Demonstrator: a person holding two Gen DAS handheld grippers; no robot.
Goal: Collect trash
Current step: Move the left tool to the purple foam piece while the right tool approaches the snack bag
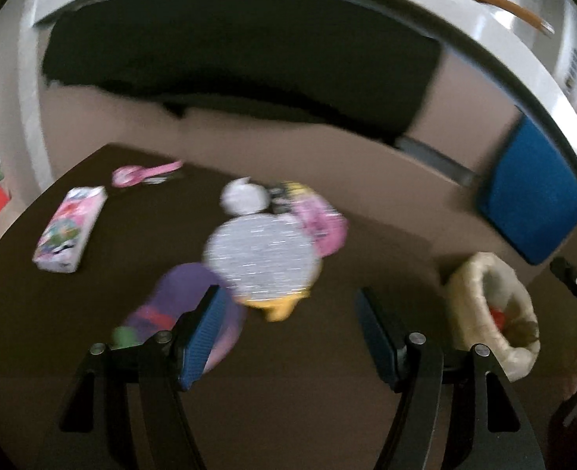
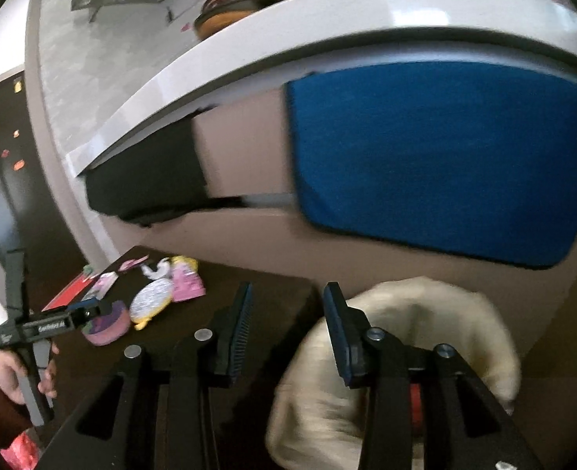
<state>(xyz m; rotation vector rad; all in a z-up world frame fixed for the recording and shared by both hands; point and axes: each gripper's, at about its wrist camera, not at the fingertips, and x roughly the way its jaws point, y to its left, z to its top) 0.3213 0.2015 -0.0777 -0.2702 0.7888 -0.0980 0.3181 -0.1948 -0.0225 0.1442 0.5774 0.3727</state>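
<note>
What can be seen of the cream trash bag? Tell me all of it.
The cream trash bag looks like thin, crinkled plastic, standing upright just off the dark table's right edge. Its mouth gapes open with the rim rolled outward. Something red lies inside. The right gripper hovers empty near its mouth; contact is unclear.

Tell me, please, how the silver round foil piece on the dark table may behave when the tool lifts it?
The silver round foil piece looks thin and flat, so it is probably very light and may bend. Its shiny face could be slippery. It overlaps the yellow wrapper, so that might shift too.
</note>
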